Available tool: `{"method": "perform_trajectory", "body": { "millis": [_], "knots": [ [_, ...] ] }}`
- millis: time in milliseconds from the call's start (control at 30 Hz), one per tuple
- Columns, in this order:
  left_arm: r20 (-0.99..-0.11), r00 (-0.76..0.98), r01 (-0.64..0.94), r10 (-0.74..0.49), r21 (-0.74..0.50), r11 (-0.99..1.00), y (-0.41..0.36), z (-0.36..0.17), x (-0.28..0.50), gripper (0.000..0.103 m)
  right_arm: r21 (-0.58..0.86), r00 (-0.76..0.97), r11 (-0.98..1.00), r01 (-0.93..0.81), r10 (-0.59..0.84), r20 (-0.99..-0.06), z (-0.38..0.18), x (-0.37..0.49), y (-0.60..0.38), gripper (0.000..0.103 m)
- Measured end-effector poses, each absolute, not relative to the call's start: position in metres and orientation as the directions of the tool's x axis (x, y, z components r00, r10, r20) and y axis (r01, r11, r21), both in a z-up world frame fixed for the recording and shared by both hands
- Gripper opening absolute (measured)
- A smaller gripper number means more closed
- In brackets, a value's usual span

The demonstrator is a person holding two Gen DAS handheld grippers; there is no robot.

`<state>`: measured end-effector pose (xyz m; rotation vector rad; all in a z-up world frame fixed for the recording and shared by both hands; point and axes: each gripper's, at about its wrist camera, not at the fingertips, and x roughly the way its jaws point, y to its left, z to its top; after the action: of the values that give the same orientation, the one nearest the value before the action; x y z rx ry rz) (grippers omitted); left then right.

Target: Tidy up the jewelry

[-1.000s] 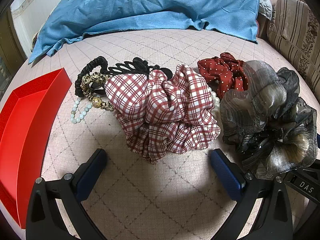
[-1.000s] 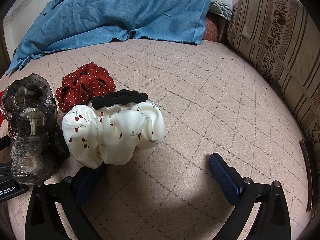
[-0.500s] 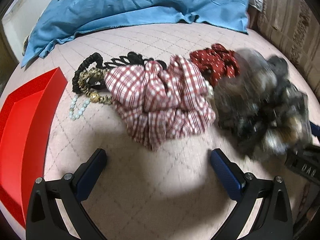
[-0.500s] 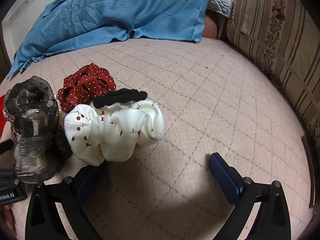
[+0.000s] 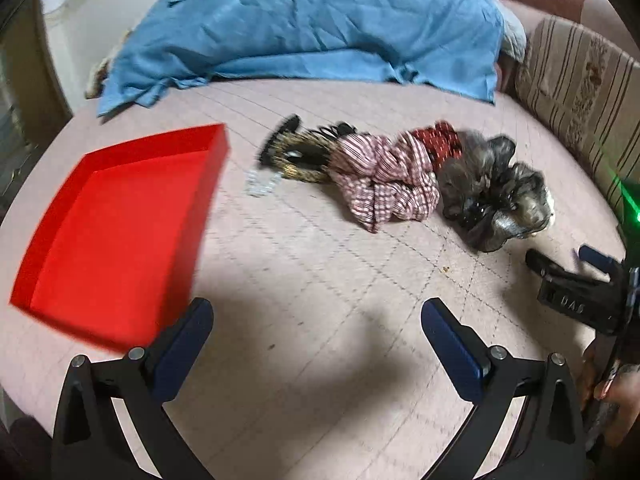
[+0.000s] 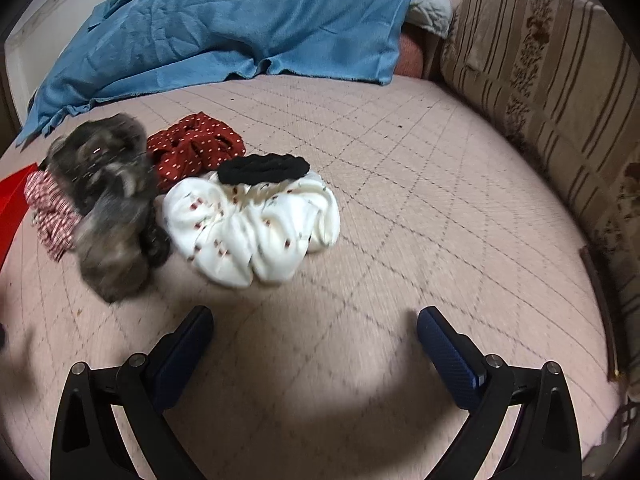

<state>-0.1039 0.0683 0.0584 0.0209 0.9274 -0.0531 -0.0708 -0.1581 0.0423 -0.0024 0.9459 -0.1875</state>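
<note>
Left wrist view: the left gripper hangs above the quilted pink bed with its blue-padded fingers spread wide and nothing between them. A red tray lies to the left, empty inside. Beyond it a row of hair pieces lies touching: a dark and gold tangle with pale beads just beside it, a red-checked scrunchie, a red dotted scrunchie and a grey sheer scrunchie. At the right edge the right gripper's black body bears letters that read roughly "DAS", blurred.

Right wrist view: the right gripper is likewise wide open and holds nothing. Ahead lie a white cherry-print scrunchie with a black hair tie on its far edge, the dotted and blurred grey ones to the left. A blue cloth lies behind.
</note>
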Motion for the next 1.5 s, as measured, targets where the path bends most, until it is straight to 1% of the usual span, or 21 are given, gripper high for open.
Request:
{"method": "perform_trajectory", "body": {
  "millis": [200,300,467,567,700,800,967,1133,1233,1367,1433,1500],
  "knots": [
    [-0.753,0.655,0.057,-0.064,-0.036,0.998,0.078,0.084,-0.129,0.103,-0.029,0.658,0.976,0.216,-0.167,-0.734,0.065,-0.112,-0.152,0.103],
    [-0.737,0.67,0.079,-0.088,-0.046,0.996,0.077,0.094,-0.14,0.103,-0.027,0.696,0.976,0.214,-0.172,-0.698,0.073,-0.129,-0.142,0.103],
    [-0.701,0.711,0.076,-0.066,-0.017,0.997,0.079,0.111,-0.157,0.103,-0.007,0.752,0.979,0.203,-0.161,-0.639,0.085,-0.148,-0.13,0.103],
    [-0.665,0.745,0.07,-0.057,-0.007,0.998,0.084,0.122,-0.169,0.103,0.007,0.753,0.98,0.197,-0.147,-0.641,0.085,-0.157,-0.124,0.103],
    [-0.633,0.771,0.07,-0.068,-0.022,0.997,0.094,0.133,-0.181,0.103,0.026,0.732,0.979,0.203,-0.135,-0.668,0.082,-0.166,-0.12,0.103],
    [-0.616,0.785,0.067,-0.072,-0.031,0.997,0.098,0.139,-0.188,0.103,0.004,0.711,0.984,0.18,-0.127,-0.692,0.084,-0.172,-0.114,0.103],
    [-0.589,0.805,0.061,-0.067,-0.031,0.998,0.104,0.146,-0.198,0.103,-0.047,0.722,0.987,0.154,-0.145,-0.676,0.098,-0.185,-0.099,0.103],
    [-0.543,0.839,0.039,-0.03,0.004,0.999,0.107,0.156,-0.211,0.103,-0.068,0.751,0.989,0.13,-0.143,-0.645,0.121,-0.194,-0.09,0.103],
    [-0.517,0.855,0.029,-0.027,-0.005,1.0,0.112,0.163,-0.217,0.103,-0.035,0.775,0.994,0.106,-0.105,-0.623,0.135,-0.198,-0.087,0.103],
    [-0.498,0.866,0.018,-0.038,-0.045,0.999,0.123,0.173,-0.224,0.103,0.008,0.781,0.996,0.086,-0.063,-0.622,0.147,-0.201,-0.083,0.103],
    [-0.489,0.872,0.009,-0.028,-0.042,0.999,0.128,0.179,-0.228,0.103,-0.032,0.767,0.996,0.08,-0.082,-0.636,0.152,-0.201,-0.077,0.103],
    [-0.477,0.879,0.001,-0.017,-0.034,0.999,0.132,0.185,-0.231,0.103,-0.109,0.757,0.992,0.064,-0.12,-0.642,0.161,-0.198,-0.068,0.103]
  ]
}}
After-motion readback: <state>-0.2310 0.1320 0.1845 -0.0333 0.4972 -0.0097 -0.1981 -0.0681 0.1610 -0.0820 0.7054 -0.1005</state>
